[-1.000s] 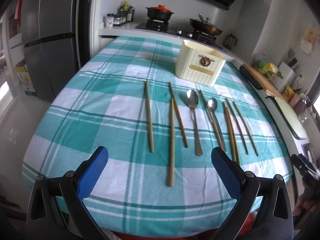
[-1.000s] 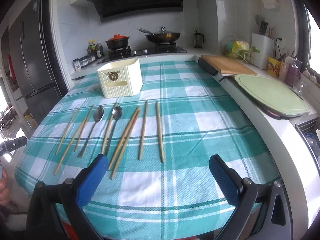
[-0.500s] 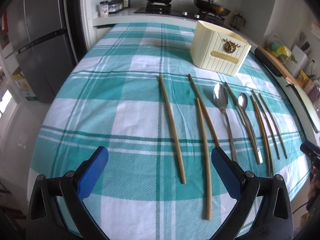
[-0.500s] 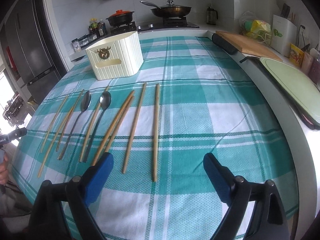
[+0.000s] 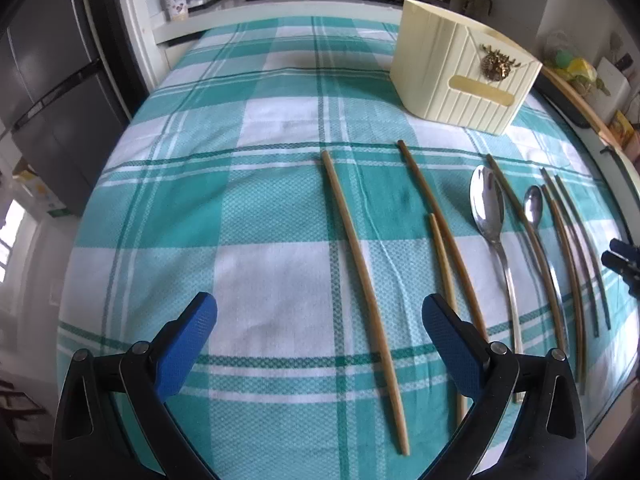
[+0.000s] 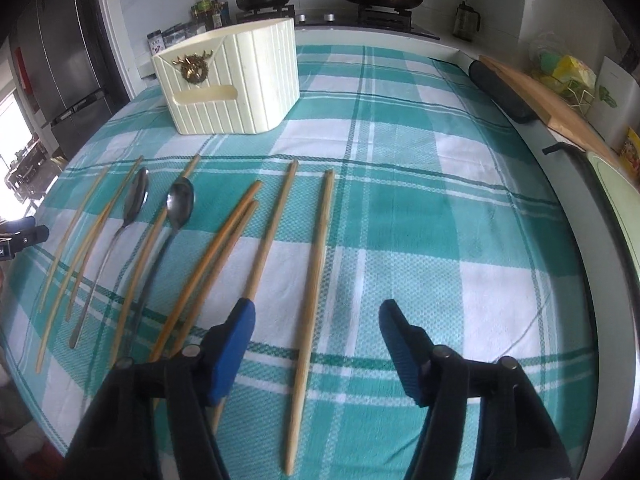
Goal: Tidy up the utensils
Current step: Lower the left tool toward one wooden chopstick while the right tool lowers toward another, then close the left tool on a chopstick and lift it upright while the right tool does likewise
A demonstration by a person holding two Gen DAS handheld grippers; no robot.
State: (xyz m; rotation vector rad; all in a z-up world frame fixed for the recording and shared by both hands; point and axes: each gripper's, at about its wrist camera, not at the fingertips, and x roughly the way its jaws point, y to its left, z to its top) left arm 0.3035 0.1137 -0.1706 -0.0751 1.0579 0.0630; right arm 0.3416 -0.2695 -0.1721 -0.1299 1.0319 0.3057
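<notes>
We take the cream ribbed plastic utensil holder with a brass emblem (image 6: pixel 230 88) as landmark; it stands upright on the teal-and-white checked tablecloth (image 6: pixel 420 208). In front of it, on our near side, wooden chopsticks and two steel spoons lie flat in a row, roughly parallel, none inside the holder.

The right gripper (image 6: pixel 316 336) hangs over the rightmost wooden chopstick (image 6: pixel 314 256), farthest right of the holder. Its jaws are closing with that chopstick between the blue pads (image 6: pixel 232 344); we see no contact yet.

The left gripper (image 5: pixel 318 340) has its jaws spread wide above the leftmost wooden chopstick (image 5: pixel 360 276), left of the holder, not touching it. The larger steel spoon (image 5: pixel 490 224) lies directly before the holder, the smaller steel spoon (image 5: pixel 534 208) just right of it.
</notes>
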